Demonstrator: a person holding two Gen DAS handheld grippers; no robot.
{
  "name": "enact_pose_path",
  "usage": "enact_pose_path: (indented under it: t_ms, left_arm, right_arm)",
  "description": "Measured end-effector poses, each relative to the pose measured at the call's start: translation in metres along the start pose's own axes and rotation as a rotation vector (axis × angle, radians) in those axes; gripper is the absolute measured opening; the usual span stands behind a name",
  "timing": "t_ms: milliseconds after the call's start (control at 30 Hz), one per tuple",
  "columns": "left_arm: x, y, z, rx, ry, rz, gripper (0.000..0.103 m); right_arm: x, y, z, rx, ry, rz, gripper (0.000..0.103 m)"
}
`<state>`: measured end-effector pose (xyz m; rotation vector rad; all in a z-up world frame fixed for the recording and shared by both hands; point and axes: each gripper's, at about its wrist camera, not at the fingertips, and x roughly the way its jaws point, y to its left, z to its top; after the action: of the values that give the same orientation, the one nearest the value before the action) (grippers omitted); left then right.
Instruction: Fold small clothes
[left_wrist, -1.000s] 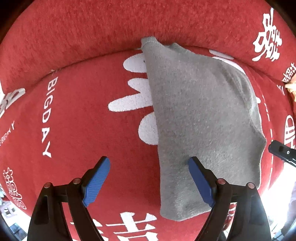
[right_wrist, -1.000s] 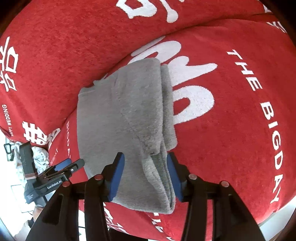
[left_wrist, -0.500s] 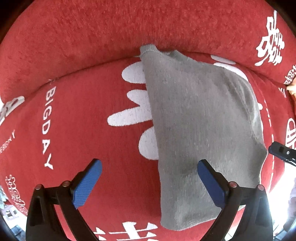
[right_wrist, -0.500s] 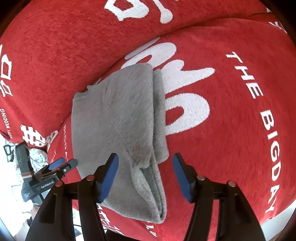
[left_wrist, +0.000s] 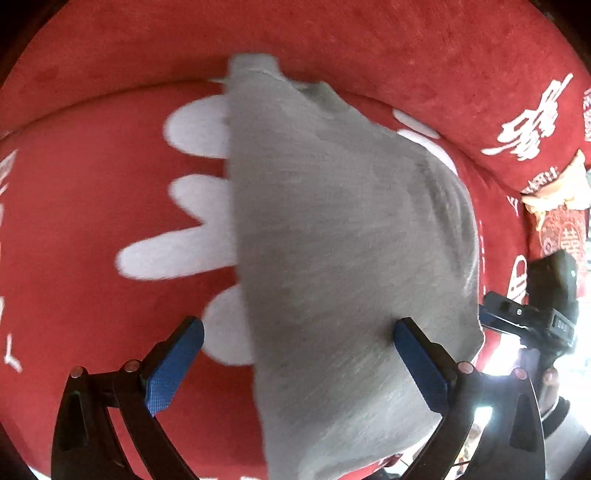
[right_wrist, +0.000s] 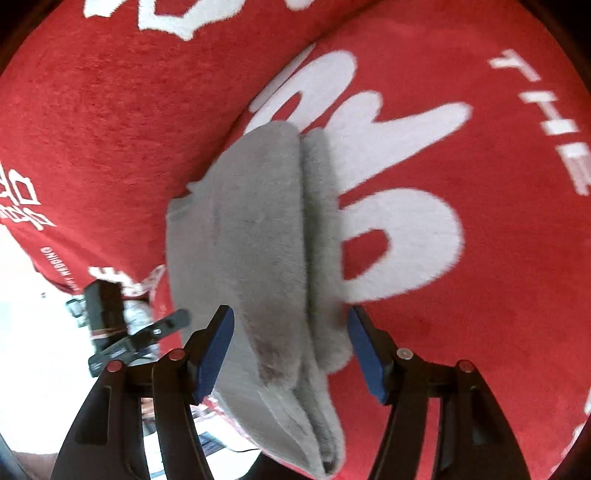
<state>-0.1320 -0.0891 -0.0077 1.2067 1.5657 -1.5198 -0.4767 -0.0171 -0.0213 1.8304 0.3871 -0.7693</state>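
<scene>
A grey folded garment lies on a red cushion with white lettering. My left gripper is open, its blue pads astride the garment's near left edge. In the right wrist view the same garment shows stacked folded layers. My right gripper is open, its pads on either side of the folded edge, holding nothing. The right gripper's body shows at the right of the left wrist view.
The red sofa backrest rises behind the cushion. A yellow-and-white item lies at the far right. The left gripper's body shows at the cushion's front edge, beyond which is a bright floor.
Both grippers have opened wider and let go of the garment. The left gripper has moved in closer over the garment. The garment stays folded on the cushion.
</scene>
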Motion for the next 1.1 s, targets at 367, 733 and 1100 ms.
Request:
enact_pose_path:
  t_ms: [367,733,1100]
  left_arm:
    - [0.027,-0.038,0.008,0.063,0.010,0.032,0.103]
    - [-0.012,-0.036,-0.004,0.070,-0.081,-0.042,0.057]
    - [-0.078,-0.014,-0.041,0.090,-0.149,-0.090,0.057]
  right_arm:
    - [0.029,0.019,0.012,-0.062,0.033,0.029,0.073]
    - [0.023,0.037,-0.009,0.005,-0.011,0.158,0.036]
    - [0.032,0.101,-0.050,-0.041,-0.011,0.216,0.036]
